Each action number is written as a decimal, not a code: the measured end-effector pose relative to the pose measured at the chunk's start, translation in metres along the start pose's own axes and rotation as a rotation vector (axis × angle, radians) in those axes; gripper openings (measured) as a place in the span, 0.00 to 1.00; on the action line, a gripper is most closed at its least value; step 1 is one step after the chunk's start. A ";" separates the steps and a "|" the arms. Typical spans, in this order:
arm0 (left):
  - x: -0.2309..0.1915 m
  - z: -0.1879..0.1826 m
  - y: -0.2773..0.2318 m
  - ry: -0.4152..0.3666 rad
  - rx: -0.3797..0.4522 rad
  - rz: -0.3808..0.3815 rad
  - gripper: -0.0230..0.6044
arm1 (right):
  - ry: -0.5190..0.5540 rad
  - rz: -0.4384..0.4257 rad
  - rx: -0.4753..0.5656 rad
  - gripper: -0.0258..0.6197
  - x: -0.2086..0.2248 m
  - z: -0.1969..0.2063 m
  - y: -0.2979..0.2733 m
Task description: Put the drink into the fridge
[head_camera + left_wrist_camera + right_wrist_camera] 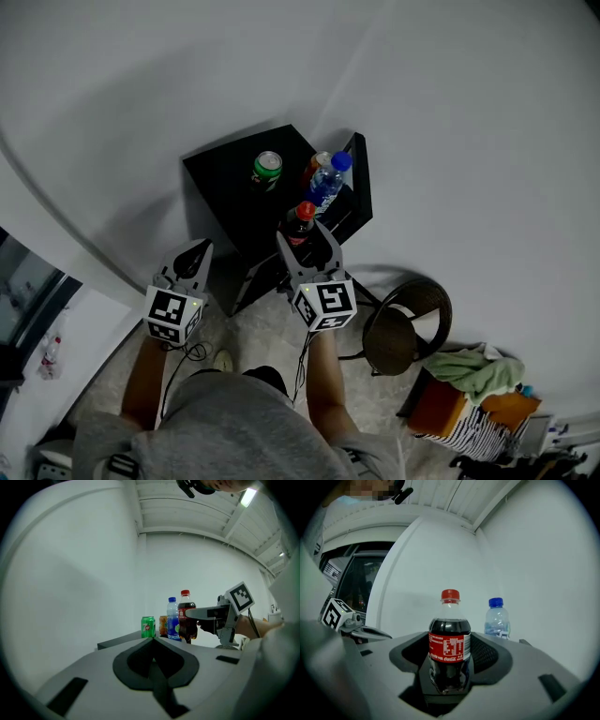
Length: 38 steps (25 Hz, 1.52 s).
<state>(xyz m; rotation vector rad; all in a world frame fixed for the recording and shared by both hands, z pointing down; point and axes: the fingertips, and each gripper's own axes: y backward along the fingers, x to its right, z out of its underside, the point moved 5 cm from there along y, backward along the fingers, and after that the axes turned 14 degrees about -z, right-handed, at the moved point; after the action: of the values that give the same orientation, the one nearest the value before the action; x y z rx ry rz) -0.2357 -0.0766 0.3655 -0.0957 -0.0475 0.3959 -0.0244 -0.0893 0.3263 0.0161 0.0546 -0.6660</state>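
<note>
A cola bottle (pixel 300 223) with a red cap stands upright between the jaws of my right gripper (pixel 306 240), which is shut on it. The right gripper view shows the bottle (pixel 450 644) gripped at its lower body. It hangs over the front right of a black box-shaped unit (pixel 225 192) in the room's corner. On the unit's top stand a green can (pixel 267 167), a blue-capped water bottle (pixel 328 183) and an orange bottle (pixel 317 165). My left gripper (pixel 195 251) is shut and holds nothing, in front of the unit at the left.
A round dark stool (pixel 408 328) stands right of the unit. Clothes (pixel 478 370) lie on an orange box (pixel 469 408) at the lower right. White walls meet behind the unit. A dark window (pixel 23 300) is at the far left.
</note>
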 end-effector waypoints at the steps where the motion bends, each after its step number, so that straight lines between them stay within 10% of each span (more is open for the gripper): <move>1: 0.005 0.000 0.000 0.000 0.003 0.012 0.04 | -0.001 0.009 0.002 0.48 0.000 0.000 0.007; 19: 0.123 -0.013 -0.015 -0.024 0.037 0.158 0.04 | -0.011 0.134 0.028 0.48 0.045 0.007 0.128; 38: 0.234 0.020 -0.068 0.013 -0.003 -0.011 0.04 | -0.042 -0.117 0.048 0.48 0.129 0.075 0.174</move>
<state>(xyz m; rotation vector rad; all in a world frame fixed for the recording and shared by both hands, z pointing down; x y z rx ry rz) 0.0049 -0.0469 0.3989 -0.1008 -0.0358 0.3843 0.1876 -0.0348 0.3936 0.0460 -0.0006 -0.7842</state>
